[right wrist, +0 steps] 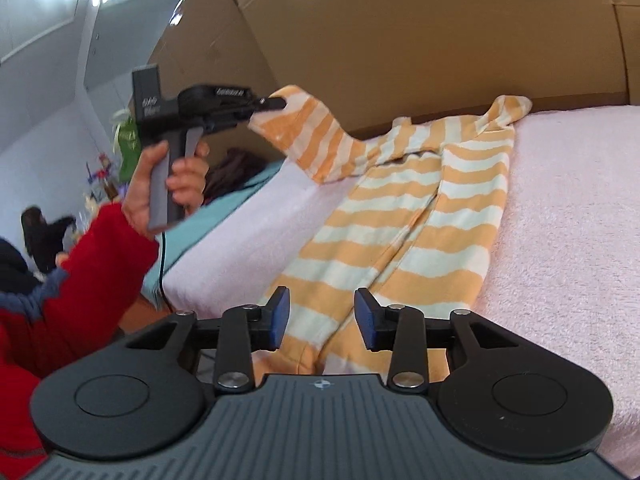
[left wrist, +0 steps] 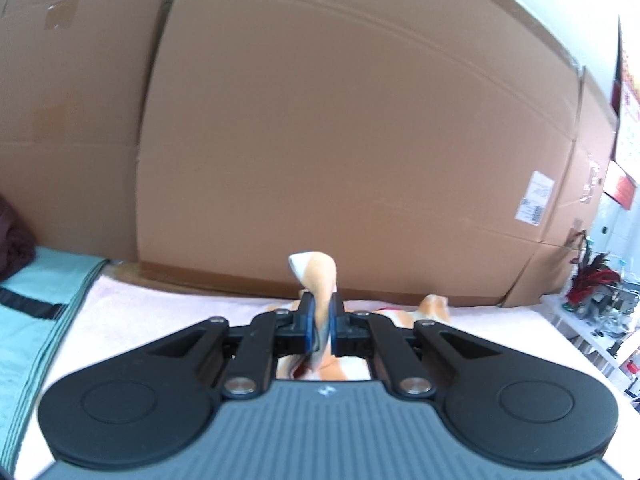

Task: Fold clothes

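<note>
Between your right tool's [right wrist: 322, 322] parted, empty jaws lies the striped garment's [right wrist: 400, 236] near hem, its long axis running toward upper right across the pink towel [right wrist: 568, 240]. Your left tool [right wrist: 276, 104] pinches its sleeve aloft, upper left.

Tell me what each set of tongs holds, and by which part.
Left tongs pinch the striped garment by a sleeve end, lifted off the towel. Right tongs stand open, holding nothing.
</note>
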`<state>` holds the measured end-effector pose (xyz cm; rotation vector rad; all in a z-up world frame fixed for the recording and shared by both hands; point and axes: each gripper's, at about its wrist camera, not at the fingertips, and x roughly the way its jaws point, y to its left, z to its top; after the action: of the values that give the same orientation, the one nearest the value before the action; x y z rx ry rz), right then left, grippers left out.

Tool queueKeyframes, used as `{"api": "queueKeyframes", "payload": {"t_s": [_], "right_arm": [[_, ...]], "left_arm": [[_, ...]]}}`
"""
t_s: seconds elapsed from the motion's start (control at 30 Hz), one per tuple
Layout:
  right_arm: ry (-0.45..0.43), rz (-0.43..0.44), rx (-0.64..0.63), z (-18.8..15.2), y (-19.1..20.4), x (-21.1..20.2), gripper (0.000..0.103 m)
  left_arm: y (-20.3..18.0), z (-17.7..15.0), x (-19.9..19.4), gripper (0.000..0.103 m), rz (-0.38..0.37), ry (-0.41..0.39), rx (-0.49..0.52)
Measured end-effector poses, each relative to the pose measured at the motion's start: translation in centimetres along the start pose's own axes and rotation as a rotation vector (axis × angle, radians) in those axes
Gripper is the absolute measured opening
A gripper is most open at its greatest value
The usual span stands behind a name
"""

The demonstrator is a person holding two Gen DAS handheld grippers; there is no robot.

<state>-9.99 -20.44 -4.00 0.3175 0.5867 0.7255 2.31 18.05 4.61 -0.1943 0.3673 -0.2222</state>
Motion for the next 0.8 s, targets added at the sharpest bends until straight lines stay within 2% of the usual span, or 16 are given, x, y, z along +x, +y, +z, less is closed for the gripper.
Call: {"api": "queueKeyframes", "payload": {"t_s": [0.2,0.3,0.4,0.47,0.57,0.63,0.7,0.8], "right_arm": [[-0.072,-0.031,0.109,2.8,-1.7,0.6,0.037],[-0.090,-0.146,0.085,5.1,-1.9,1.8,0.037],[-0.070,-0.308,0.043,6.5,-2.5,3.2,0.037],[-0.059,-0.362,0.055,6.8,-3.4,3.5,0.037],[-0.071,-0.322,0.159,6.1,-5.3,2.6,0.037],[-0.087,-0.278,0.239,5.3,-6.6,1.5,0.037],[-0.094,-0.249,0.296,4.4,-7.8,0.2,0.037],[-0.074,-0.186,0.357,3.1,-8.7,-1.0,0.037]], "left_arm": [[-2.9,-2.5,-0.6,0.001,-0.144,0.007,0.029],[-5.7,-3.9,-1.5,0.001,-0.228,0.013,0.066],[-8.3,-3.5,-1.5,0.001,-0.315,0.006,0.093],[-9.7,-2.7,-1.7,0.001,-0.375,-0.017,0.097],[-11.2,-1.9,-2.5,0.001,-0.488,-0.036,0.095],[-12.3,-2.9,-3.4,0.001,-0.565,-0.010,0.145],[-13.0,-4.6,-4.0,0.001,-0.621,0.040,0.218],[-13.3,-6.9,-4.2,0.001,-0.663,0.149,0.292]]}}
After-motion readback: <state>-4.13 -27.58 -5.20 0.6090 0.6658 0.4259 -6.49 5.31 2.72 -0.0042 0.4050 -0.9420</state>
